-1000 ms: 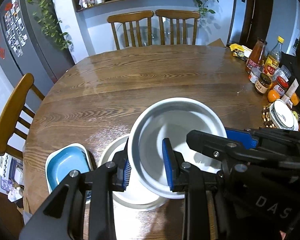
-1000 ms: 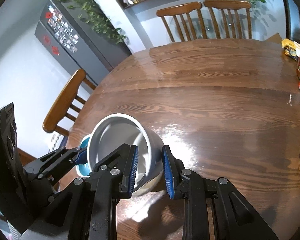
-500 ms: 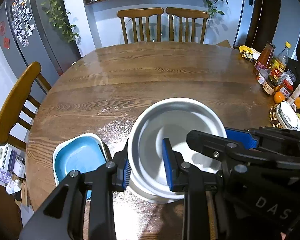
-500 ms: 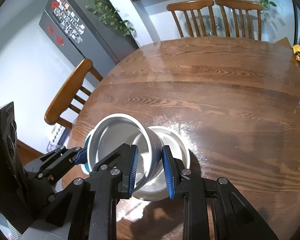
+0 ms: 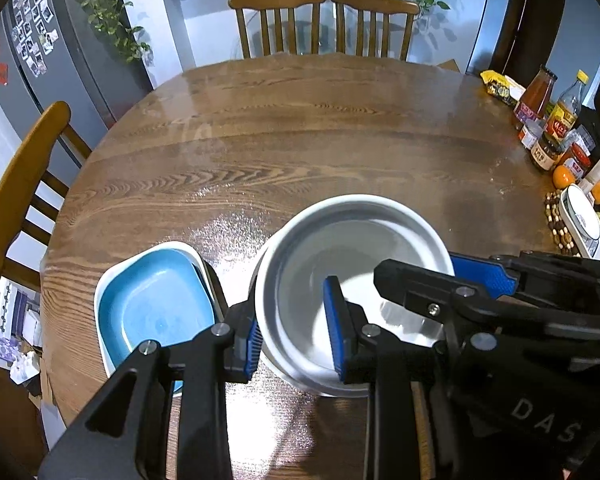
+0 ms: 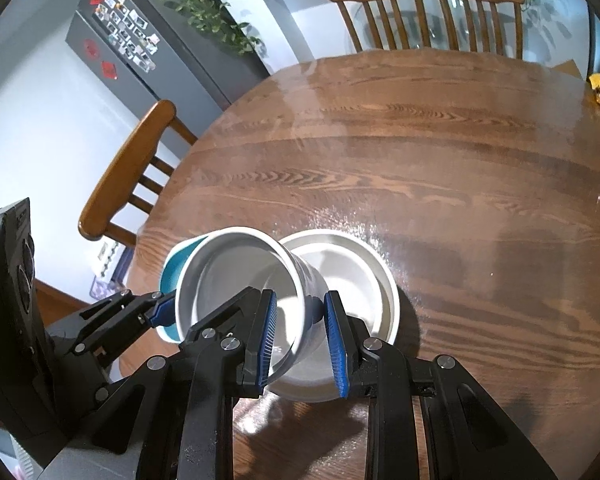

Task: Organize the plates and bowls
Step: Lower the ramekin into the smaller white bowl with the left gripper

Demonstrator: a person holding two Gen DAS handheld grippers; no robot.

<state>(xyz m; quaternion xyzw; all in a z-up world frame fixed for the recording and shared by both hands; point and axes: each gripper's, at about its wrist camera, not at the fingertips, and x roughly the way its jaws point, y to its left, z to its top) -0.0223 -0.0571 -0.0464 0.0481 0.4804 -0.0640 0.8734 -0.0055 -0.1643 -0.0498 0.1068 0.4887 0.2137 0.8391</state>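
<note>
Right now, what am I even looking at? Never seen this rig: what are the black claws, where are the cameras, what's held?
A person holds two handheld grippers, each with a fisheye camera looking along its blue-padded fingers. One picture is from the left gripper, the other from the right gripper. Both clamp opposite sides of the rim of one deep white bowl, tilted over a shallow white bowl on the round wooden table. A blue dish lies beside it; bottles and jars stand at the table's edge.

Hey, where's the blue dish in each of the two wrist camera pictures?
Left wrist: blue dish sits lower left, on the table left of the held white bowl.
Right wrist: only a blue sliver shows at left centre, behind that bowl.
Shared landmark: the curved wooden chair beside the table's left edge.
</note>
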